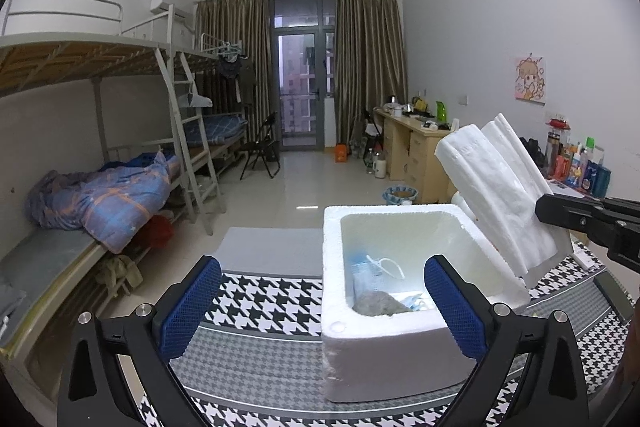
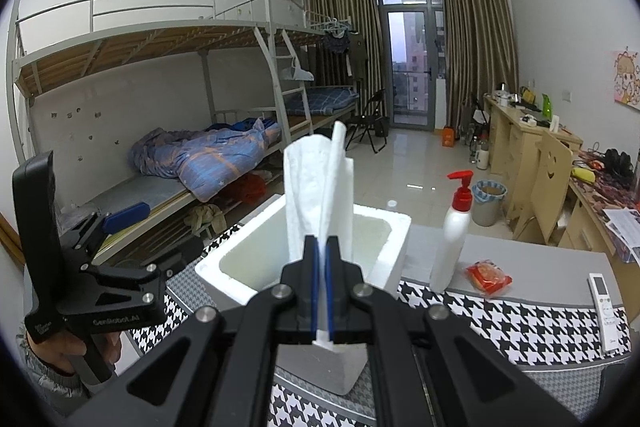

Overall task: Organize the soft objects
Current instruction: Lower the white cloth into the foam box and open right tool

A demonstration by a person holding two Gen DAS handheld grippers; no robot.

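Note:
A white foam box (image 1: 332, 267) stands uncovered on the houndstooth cloth. Inside lie a grey soft lump (image 1: 380, 303), a blue packet (image 1: 366, 273) and a white looped strap (image 1: 386, 265). My left gripper (image 1: 322, 307) is wide open just in front of the box, gripping nothing. In the right wrist view one of its blue pads (image 2: 126, 215) shows at the left, with a hand below it. My right gripper (image 2: 320, 291) is shut on the edge of the foam lid (image 2: 316, 187), holding it tilted up over the box (image 2: 224, 259). In the left wrist view the lid (image 1: 500, 187) rises at the box's right.
A white pump bottle with a red top (image 2: 452, 235), a red packet (image 2: 488, 277) and a white remote (image 2: 606, 311) lie on the table right of the box. Bunk beds (image 1: 100, 199) line the left wall. Desks (image 1: 416, 143) with clutter line the right wall.

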